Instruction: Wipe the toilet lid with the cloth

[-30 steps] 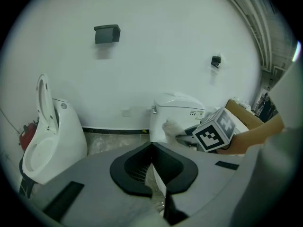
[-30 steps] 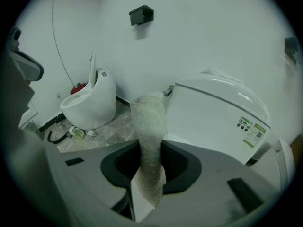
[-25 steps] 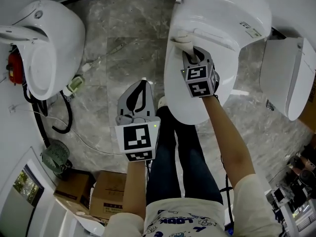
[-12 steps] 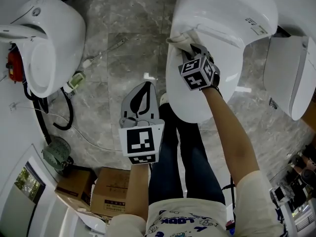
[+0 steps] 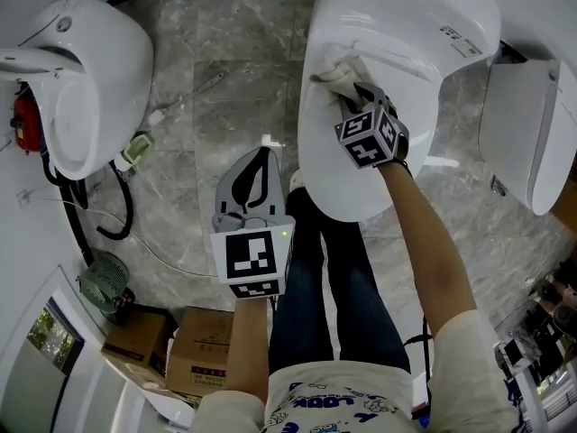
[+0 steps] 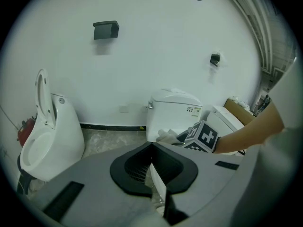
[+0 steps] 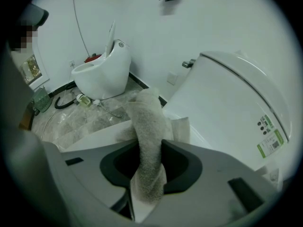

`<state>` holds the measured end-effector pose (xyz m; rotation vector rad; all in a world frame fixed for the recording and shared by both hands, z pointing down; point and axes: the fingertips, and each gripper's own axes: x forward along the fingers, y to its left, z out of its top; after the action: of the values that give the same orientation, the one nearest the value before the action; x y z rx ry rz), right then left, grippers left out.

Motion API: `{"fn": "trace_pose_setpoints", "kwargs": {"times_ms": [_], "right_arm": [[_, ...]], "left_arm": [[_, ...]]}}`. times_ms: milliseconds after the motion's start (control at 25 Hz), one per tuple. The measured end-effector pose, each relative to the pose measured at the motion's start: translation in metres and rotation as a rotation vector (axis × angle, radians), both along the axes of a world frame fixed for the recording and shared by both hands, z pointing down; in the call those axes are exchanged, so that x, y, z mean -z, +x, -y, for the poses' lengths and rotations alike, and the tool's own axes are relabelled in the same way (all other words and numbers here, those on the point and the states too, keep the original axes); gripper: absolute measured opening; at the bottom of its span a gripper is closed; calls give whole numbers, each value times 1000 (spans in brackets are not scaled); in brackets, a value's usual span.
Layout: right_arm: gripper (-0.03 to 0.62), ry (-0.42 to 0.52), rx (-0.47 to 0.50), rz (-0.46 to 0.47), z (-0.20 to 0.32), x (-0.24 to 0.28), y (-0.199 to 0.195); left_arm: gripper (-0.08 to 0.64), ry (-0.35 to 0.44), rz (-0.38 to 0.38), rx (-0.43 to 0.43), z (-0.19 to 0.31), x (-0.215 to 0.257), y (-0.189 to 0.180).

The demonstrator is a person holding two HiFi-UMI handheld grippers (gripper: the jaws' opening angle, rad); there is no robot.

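The white toilet lid is closed, and its tank rises behind it. A pale grey cloth lies bunched on the back of the lid near the hinge. My right gripper is shut on the cloth, which hangs folded between the jaws and presses on the lid. My left gripper hovers over the marble floor to the left of the toilet. Its jaws meet at the tip with nothing between them. It touches neither lid nor cloth.
A second toilet with its seat raised stands at the left, and a third white toilet at the right. A black hose, a small fan and cardboard boxes lie lower left. The person's legs stand before the bowl.
My right gripper has pushed the cloth a little farther toward the back of the lid, shifting slightly sideways. The left gripper has hardly moved.
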<state>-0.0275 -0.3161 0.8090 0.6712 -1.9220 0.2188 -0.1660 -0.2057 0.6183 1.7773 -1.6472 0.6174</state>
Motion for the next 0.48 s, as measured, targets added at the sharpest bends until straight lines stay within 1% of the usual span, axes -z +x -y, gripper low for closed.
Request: {"fn": "trace_pose_setpoints", "kwargs": {"times_ms": [240,480], "right_arm": [[112,-7,-23,10,-4,3,32],[112,-15,-64,2,-7,8,67]], "left_arm": [[3,-4,3,-13,-4,1,10],[3,0,0,-37,-5,2,27]]}}
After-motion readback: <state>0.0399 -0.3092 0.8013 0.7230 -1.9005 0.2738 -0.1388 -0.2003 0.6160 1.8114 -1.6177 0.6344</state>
